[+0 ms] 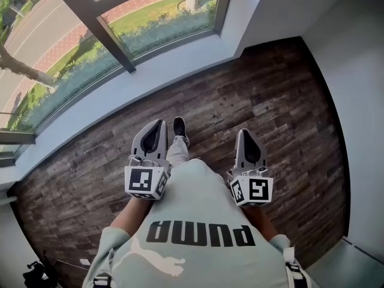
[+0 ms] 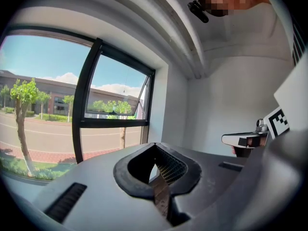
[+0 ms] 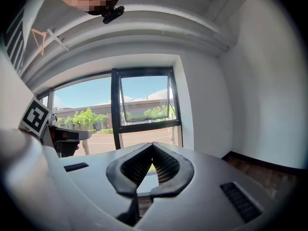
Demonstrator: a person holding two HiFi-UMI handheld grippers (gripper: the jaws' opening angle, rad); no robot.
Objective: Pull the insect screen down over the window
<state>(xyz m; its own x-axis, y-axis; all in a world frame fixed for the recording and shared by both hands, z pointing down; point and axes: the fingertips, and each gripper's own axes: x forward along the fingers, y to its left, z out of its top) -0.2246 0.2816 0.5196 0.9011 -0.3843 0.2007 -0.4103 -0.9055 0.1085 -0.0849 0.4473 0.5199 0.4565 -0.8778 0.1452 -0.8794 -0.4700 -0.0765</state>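
Facing the window (image 1: 72,71) across a wood floor (image 1: 252,101), the person holds the left gripper (image 1: 159,123) and right gripper (image 1: 245,132) side by side, well short of the glass. Both pairs of jaws are together and empty. The screen cannot be made out.

Standing at the window, both grippers held out low

A person in a pale green shirt (image 1: 204,212) stands on a dark wood-plank floor (image 1: 252,95). The left gripper (image 1: 159,123) and right gripper (image 1: 244,131) are side by side and apart, both pointing away from the body, jaws meeting at the tip. One dark shoe (image 1: 179,128) shows between them, nearer the left one. The window (image 1: 60,71) runs along the far left above a white sill (image 1: 150,71), with grass, hedge and a brick path outside. A white wall (image 1: 360,71) closes the right side.
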